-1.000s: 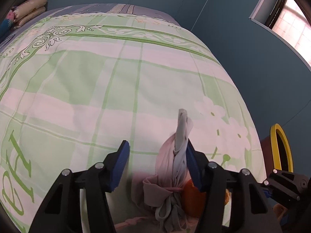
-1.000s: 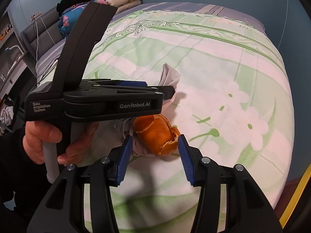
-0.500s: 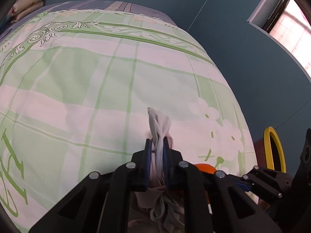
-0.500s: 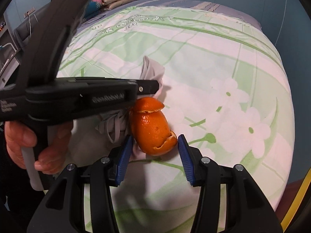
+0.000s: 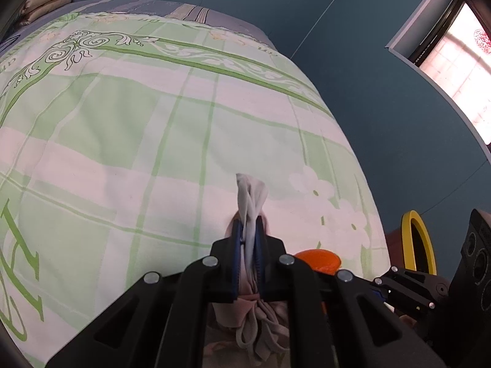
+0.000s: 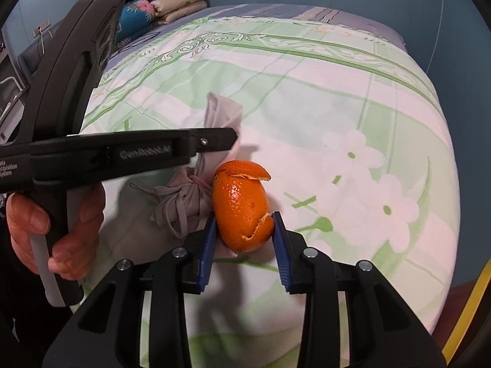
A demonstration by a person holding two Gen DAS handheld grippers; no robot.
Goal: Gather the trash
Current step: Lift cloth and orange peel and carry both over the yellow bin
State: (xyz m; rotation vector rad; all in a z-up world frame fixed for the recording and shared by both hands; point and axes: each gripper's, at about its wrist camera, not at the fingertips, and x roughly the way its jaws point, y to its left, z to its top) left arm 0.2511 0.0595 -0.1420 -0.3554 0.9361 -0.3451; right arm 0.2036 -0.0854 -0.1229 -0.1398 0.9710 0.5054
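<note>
A grey-pink knotted cloth bundle [image 5: 251, 202] lies on the green and white quilt [image 5: 122, 159]. My left gripper [image 5: 248, 236] is shut on its upper tail. The bundle also shows in the right wrist view [image 6: 187, 196], with the left gripper [image 6: 227, 141] above it. An orange peel [image 6: 242, 205] stands beside the bundle, between the blue pads of my right gripper [image 6: 244, 233], which touch its sides. The peel's top shows in the left wrist view [image 5: 319, 259].
The quilt [image 6: 337, 92] covers the whole bed. Folded pillows [image 6: 181, 3] lie at the far end. A yellow-rimmed bin [image 5: 419, 242] stands beside the bed on the right. A dark blue wall and a window [image 5: 454, 70] are to the right.
My left gripper closed on the bundle's tail and stays shut. My right gripper moved in around the orange peel and its jaws closed onto its sides.
</note>
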